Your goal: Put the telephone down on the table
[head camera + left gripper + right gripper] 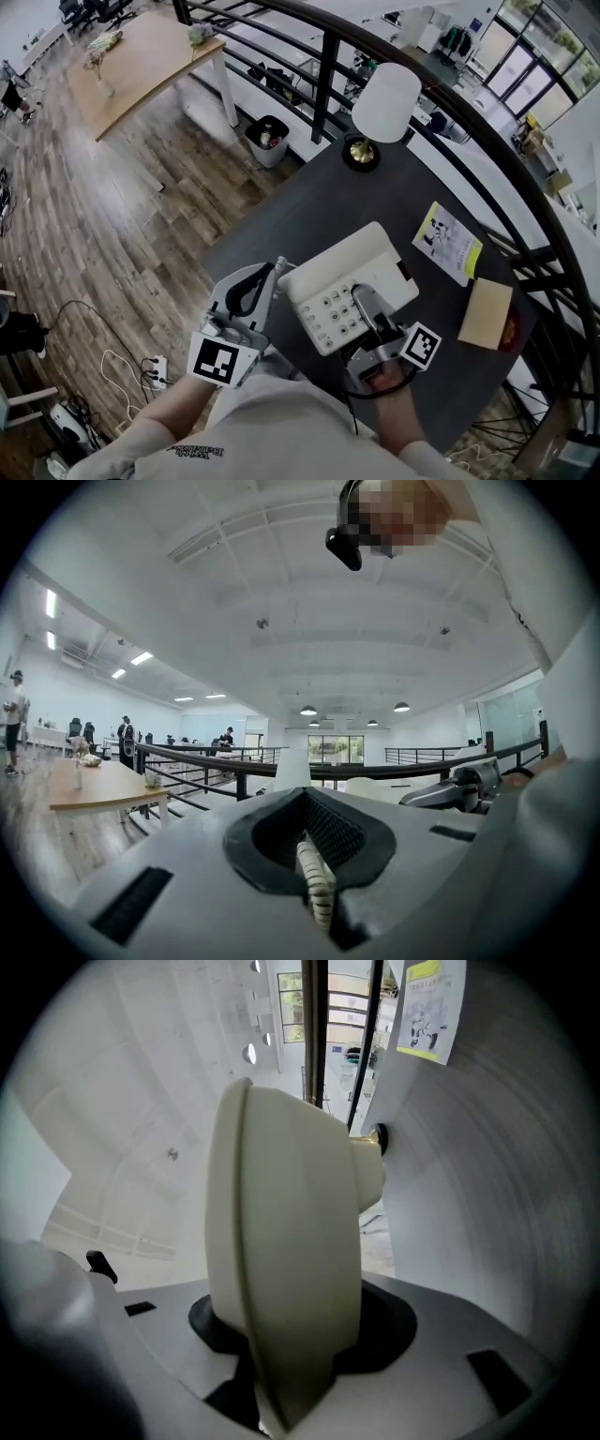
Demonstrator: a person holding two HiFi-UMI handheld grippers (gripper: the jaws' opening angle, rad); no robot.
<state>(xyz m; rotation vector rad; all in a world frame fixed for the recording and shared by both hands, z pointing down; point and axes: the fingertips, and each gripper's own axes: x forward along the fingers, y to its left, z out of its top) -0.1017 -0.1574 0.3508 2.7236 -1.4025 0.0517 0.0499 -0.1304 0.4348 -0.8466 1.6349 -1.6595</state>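
1. The telephone hangs over the middle of the dark counter, keypad up, in the bare patch between the lamp and the person.
2. The right gripper carries it. In the right gripper view its fingers are clamped about half apart on the near edge of the cream body. I judge the edge was chosen because the body is too wide to span, and because it keeps the fingers off the keys.
3. In that same view a gap shows between the underside and the grey counter, so the telephone looks not yet set down. Whether the near end touches I cannot tell.
4. The left gripper sits just beside the telephone's left corner, at the counter's rim. In the left gripper view its fingers are closed on the coiled cord. I judge this keeps the cord from dragging or snagging under the base.
5. The leaflet and the brown folder lie well to the right, clear of the landing spot.
6. What is left, as I judge it, is to lower the base flat and then open both grippers. Letting go while it is tilted could make it rock.
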